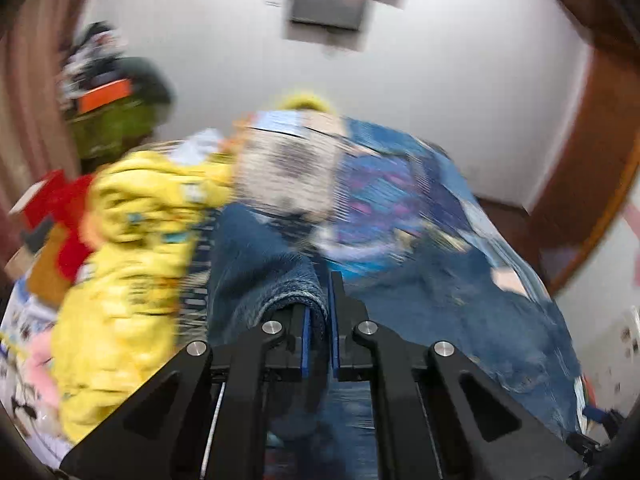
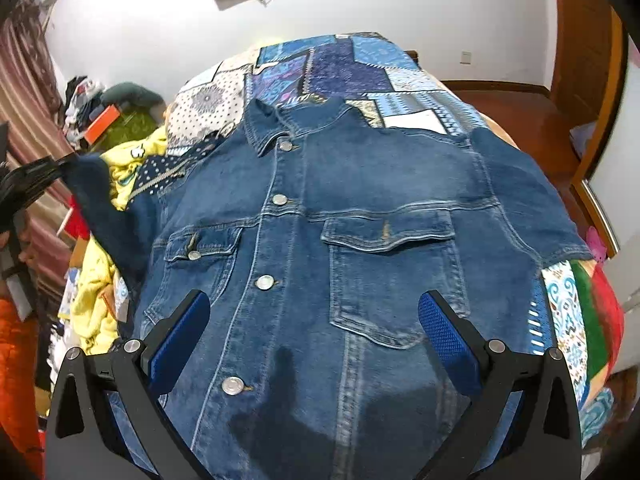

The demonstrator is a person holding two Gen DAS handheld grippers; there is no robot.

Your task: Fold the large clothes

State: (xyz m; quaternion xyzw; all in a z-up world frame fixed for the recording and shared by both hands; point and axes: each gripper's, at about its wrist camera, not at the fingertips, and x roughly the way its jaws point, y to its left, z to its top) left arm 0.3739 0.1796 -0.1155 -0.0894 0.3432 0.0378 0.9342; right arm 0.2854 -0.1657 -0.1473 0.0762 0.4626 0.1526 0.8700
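Left tongs (image 1: 319,312) pinch a thick cuff fold of the blue denim jacket (image 1: 276,268) — heavy, stiff cloth. Right tongs (image 2: 314,344) hover spread over the jacket (image 2: 360,208), buttoned flat on the patchwork bedspread (image 2: 348,64) — best gripped at seams.

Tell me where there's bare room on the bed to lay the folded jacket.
Free: the patchwork quilt beyond the denim jacket collar, toward the white wall, plus a narrow strip along the jacket's right hem. Crowded: the left side, with yellow clothes piled and the left gripper clamping the sleeve.
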